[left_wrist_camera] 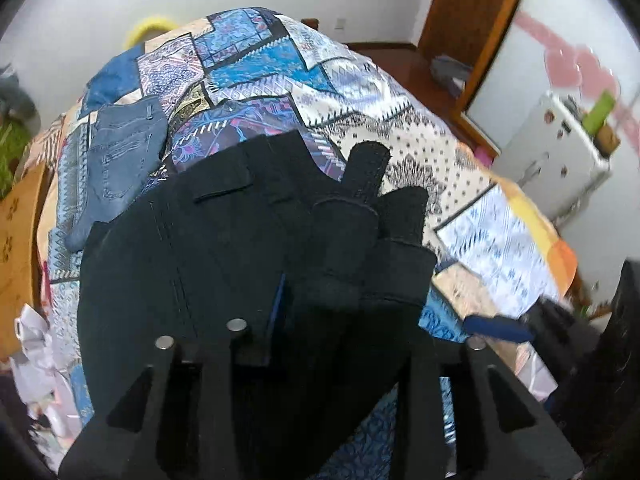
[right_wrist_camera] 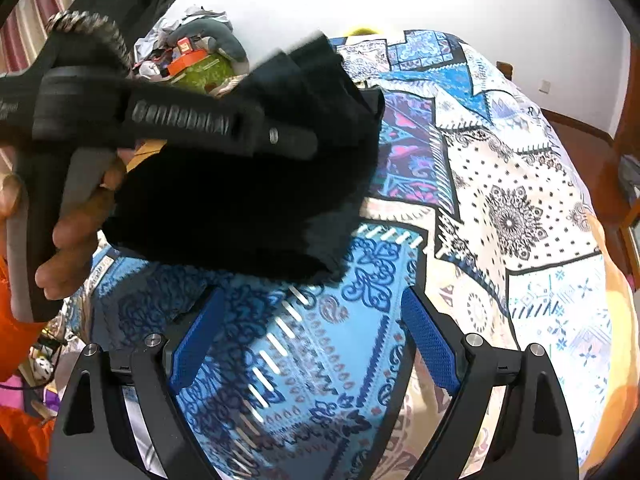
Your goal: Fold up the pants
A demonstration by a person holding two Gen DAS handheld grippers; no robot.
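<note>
The black pants [left_wrist_camera: 224, 248] hang folded in a bundle above the patterned bed. My left gripper [left_wrist_camera: 316, 312] is shut on the black pants; the cloth drapes over its fingers and hides the tips. In the right wrist view the left gripper [right_wrist_camera: 288, 140] holds the dark bundle [right_wrist_camera: 248, 200] in the air at upper left. My right gripper [right_wrist_camera: 308, 340] is open and empty, its blue pads [right_wrist_camera: 430, 340] spread over the bedspread just below the bundle. The right gripper's blue pad [left_wrist_camera: 500, 328] also shows at the lower right of the left wrist view.
Folded blue jeans [left_wrist_camera: 120, 168] lie on the bedspread [left_wrist_camera: 400, 92] at the far left. A cluttered heap with a green box [right_wrist_camera: 200, 68] sits beyond the bed. A white cabinet [left_wrist_camera: 552, 160] and wooden door frame [left_wrist_camera: 472, 20] stand on the right.
</note>
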